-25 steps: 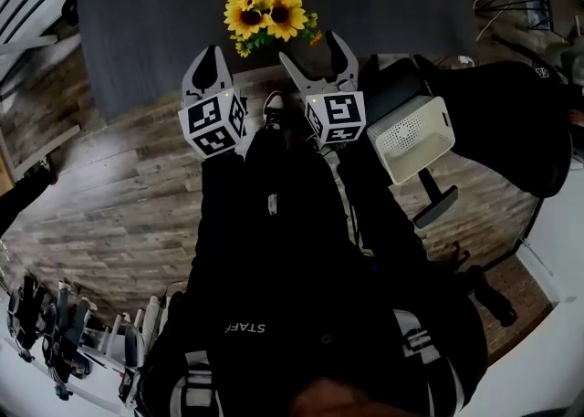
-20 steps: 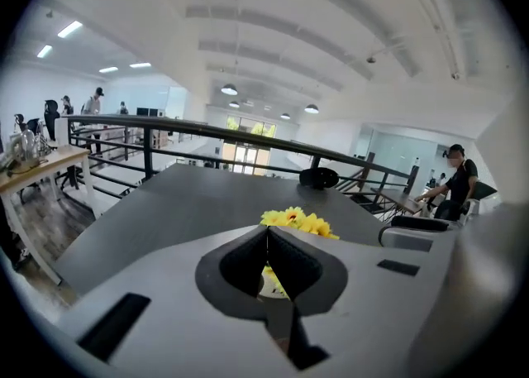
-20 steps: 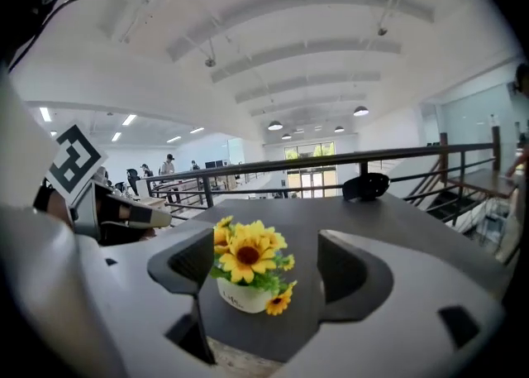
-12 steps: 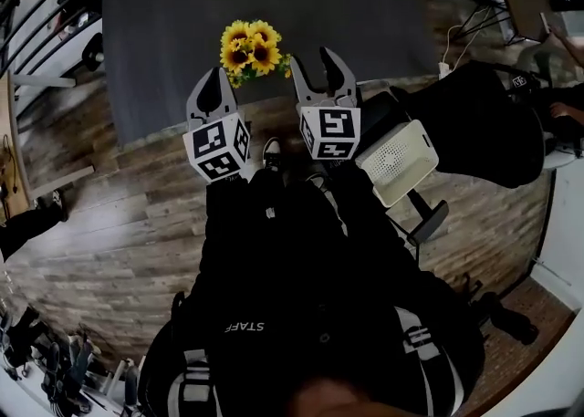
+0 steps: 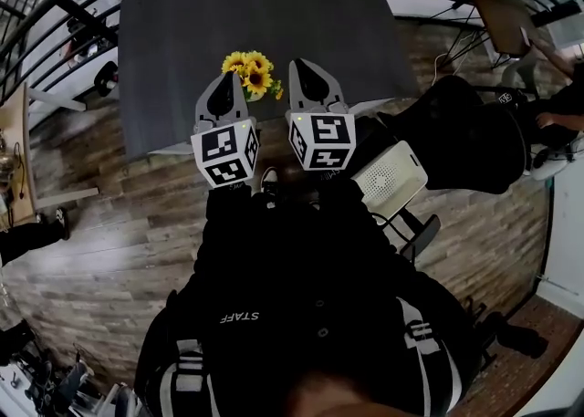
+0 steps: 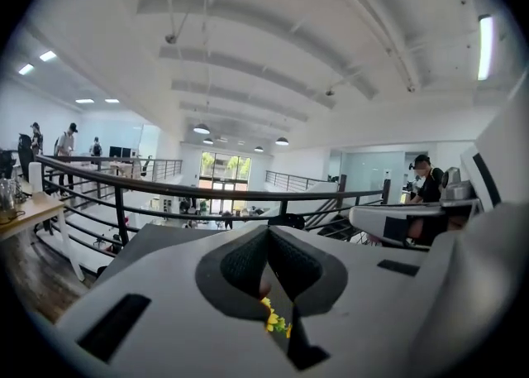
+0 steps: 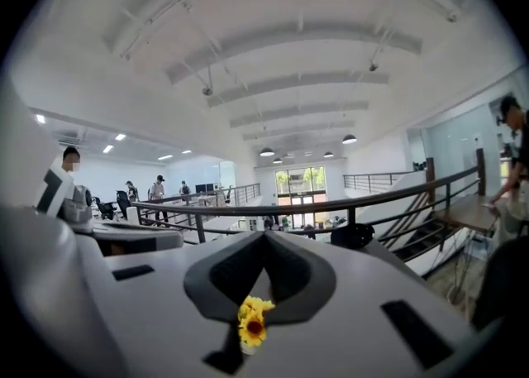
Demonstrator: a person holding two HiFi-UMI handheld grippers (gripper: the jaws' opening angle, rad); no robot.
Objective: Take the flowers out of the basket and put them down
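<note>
A bunch of yellow sunflowers (image 5: 251,73) lies on the dark grey table (image 5: 274,14) near its front edge. In the head view both grippers are held up in front of the person, between them and the flowers. My left gripper (image 5: 222,82) is shut, its tips just left of the bunch, with nothing held. My right gripper (image 5: 305,68) is just right of the bunch, its jaws closing to a point with nothing between them. In both gripper views the flowers (image 6: 275,320) (image 7: 252,324) show small through the gap under the joined jaws of each gripper (image 6: 266,232) (image 7: 264,236).
A white perforated basket (image 5: 391,178) rests on a black chair (image 5: 422,224) to the right of the person. A dark bulky shape (image 5: 474,146) lies further right. Black railings (image 5: 64,14) run behind the table. The floor (image 5: 109,224) is wood plank.
The right gripper's jaws went from wide open to shut, with nothing in them. The head view pulled back, so the table and flowers look smaller. Both grippers stayed beside the flowers.
</note>
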